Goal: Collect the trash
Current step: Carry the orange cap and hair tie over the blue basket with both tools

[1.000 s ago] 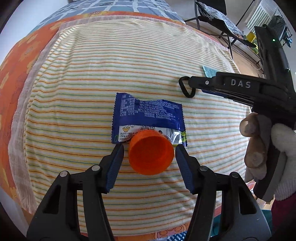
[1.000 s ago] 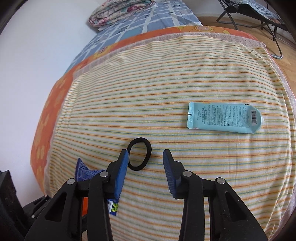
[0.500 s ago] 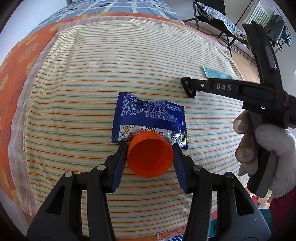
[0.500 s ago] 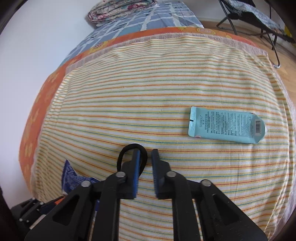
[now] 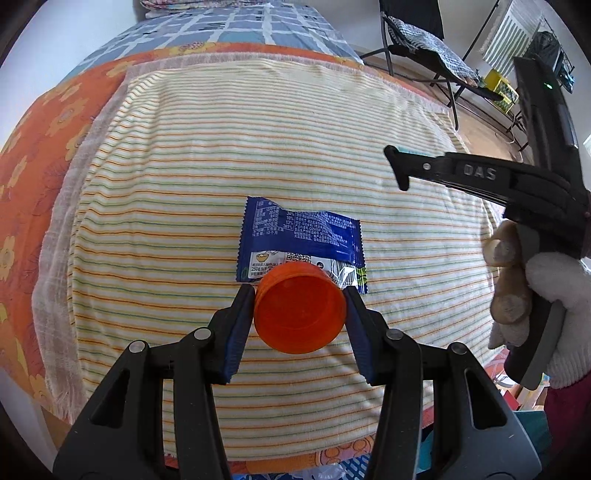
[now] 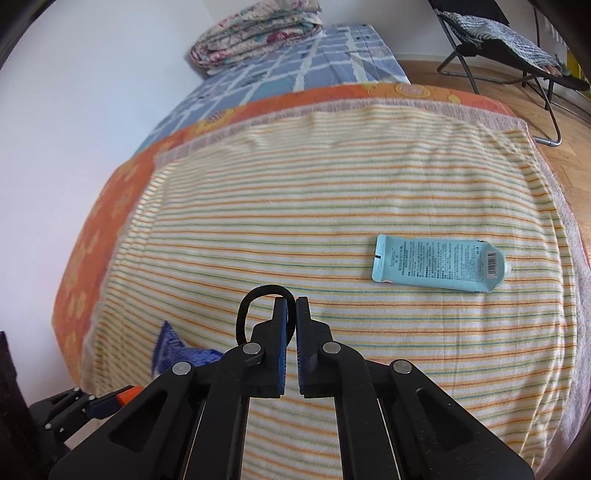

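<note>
My left gripper [image 5: 300, 295] is shut on an orange bottle cap [image 5: 300, 309], held just above the striped cloth [image 5: 258, 166] with its hollow side facing the camera. Right behind the cap a blue snack wrapper [image 5: 301, 238] lies flat. My right gripper [image 6: 291, 306] is shut on a black hair tie [image 6: 255, 301], whose loop sticks out to the left of the fingers. In the left wrist view the right gripper [image 5: 397, 170] shows at the right, held by a gloved hand [image 5: 546, 295]. A light blue tube [image 6: 439, 264] lies flat to the right on the cloth.
The striped cloth covers an orange flowered sheet [image 6: 96, 236] on a bed. A folded quilt [image 6: 255, 33] lies at the far end by the white wall. A folding chair [image 6: 517, 33] stands on the wooden floor to the right.
My left gripper closed onto the orange cap and lifted it slightly. My right gripper closed onto the hair tie and raised it off the cloth.
</note>
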The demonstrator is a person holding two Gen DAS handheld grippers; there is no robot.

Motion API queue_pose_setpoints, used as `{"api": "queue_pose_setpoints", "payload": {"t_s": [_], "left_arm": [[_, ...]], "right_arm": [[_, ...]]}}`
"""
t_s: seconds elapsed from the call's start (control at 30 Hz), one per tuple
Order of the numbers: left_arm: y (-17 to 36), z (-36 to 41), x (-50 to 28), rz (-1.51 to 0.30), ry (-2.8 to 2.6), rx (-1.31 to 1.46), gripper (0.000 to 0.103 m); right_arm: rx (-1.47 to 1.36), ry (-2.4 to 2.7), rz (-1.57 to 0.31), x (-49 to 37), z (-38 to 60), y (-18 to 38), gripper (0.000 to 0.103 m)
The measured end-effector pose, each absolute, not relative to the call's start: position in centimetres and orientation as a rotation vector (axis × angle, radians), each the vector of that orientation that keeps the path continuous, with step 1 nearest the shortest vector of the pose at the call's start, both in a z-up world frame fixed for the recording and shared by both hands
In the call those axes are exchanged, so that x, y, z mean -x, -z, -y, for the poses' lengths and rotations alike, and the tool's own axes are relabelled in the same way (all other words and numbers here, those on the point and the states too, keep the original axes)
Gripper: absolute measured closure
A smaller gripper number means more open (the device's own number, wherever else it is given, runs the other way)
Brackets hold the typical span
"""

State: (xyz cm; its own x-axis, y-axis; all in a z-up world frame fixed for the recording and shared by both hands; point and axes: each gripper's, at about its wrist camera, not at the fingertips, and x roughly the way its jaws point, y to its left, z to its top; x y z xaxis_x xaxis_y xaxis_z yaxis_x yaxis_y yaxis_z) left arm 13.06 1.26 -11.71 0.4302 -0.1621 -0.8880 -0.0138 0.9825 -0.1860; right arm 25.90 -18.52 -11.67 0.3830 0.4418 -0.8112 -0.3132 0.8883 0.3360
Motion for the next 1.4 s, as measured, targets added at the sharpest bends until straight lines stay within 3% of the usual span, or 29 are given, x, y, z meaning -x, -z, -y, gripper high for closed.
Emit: {"api": "queue_pose_setpoints", "payload": {"t_s": [0.77, 1.4], "left_arm": [[5.5, -0.2, -4.8, -0.961, 0.110, 0.104, 0.053], [8.3, 0.8, 2.0, -1.007, 0.148, 0.106, 0.053]], "right_arm": [[-0.099, -0.671, -0.944, -13.1, 20.8, 3.4, 0.100], [0.038, -0.773, -0.957, -2.5, 20.1, 5.5, 0.100]]}}
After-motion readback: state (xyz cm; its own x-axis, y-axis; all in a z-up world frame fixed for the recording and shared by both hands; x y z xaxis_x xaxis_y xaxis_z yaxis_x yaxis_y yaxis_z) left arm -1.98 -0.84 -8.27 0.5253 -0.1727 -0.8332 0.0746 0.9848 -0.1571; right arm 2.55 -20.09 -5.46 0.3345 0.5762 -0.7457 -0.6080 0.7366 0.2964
